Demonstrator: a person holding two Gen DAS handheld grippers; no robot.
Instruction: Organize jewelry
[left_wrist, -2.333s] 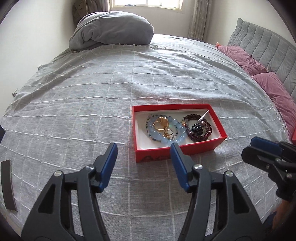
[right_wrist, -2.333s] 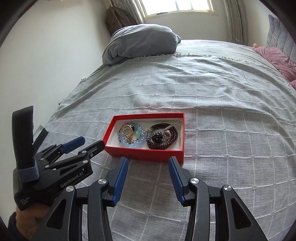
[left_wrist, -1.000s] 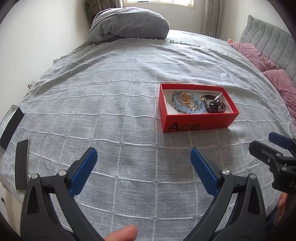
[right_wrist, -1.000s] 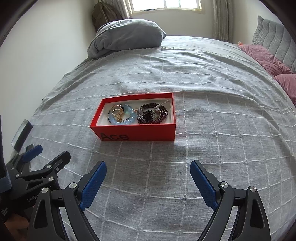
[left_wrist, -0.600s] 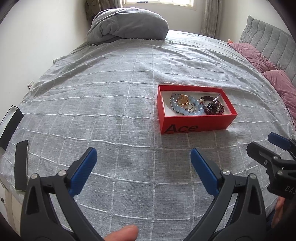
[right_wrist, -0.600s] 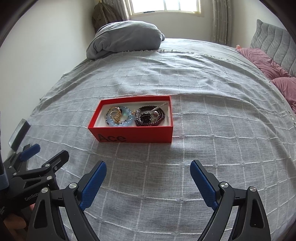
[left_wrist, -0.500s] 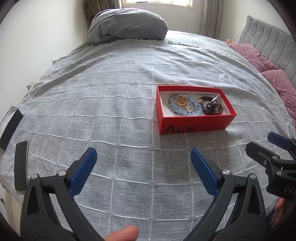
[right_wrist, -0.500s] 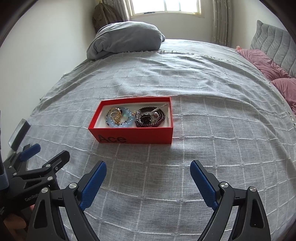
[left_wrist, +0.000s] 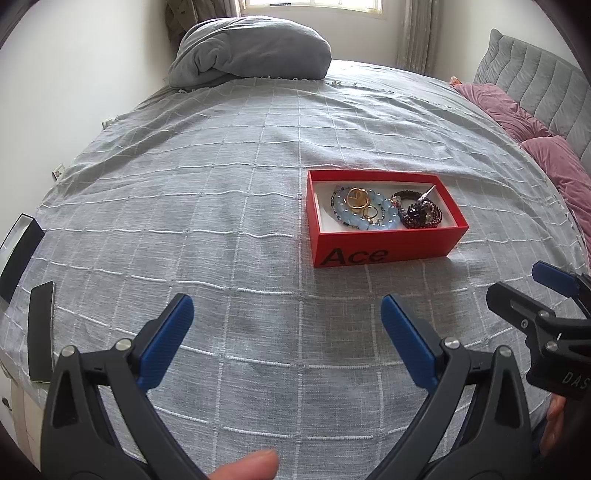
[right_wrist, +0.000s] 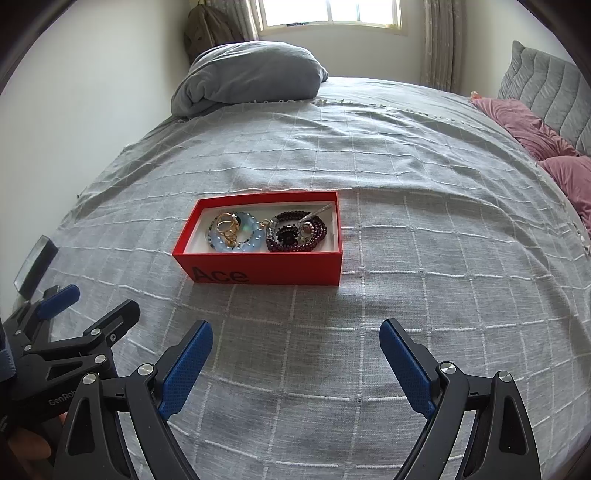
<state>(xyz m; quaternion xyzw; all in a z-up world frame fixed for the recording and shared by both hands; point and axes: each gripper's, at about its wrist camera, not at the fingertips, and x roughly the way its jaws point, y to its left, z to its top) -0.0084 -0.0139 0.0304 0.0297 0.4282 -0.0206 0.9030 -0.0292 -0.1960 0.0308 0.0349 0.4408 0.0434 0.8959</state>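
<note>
A red box (left_wrist: 384, 253) (right_wrist: 266, 271) marked "Ace" sits on the grey bedspread. Inside it lie a light blue bead bracelet (left_wrist: 360, 221) (right_wrist: 255, 236), gold rings (left_wrist: 357, 197) (right_wrist: 226, 224), a dark red bead bracelet (left_wrist: 424, 218) (right_wrist: 314, 232) and a thin silver piece (left_wrist: 430, 191) (right_wrist: 317, 210). My left gripper (left_wrist: 286, 323) hangs open over the bedspread, well short of the box and left of it. My right gripper (right_wrist: 295, 352) is open too, in front of the box. Nothing sits between either pair of fingers.
A folded grey duvet (left_wrist: 251, 55) (right_wrist: 251, 74) lies at the far end under the window. Pink pillows (left_wrist: 546, 147) (right_wrist: 539, 136) and a grey headboard (right_wrist: 546, 88) are on the right. A dark box (left_wrist: 18, 251) and a dark strip (left_wrist: 40, 328) sit at the bed's left edge.
Both grippers opened wide and drew back from the red box, which now lies farther off. In the last half second there is only a slight drift.
</note>
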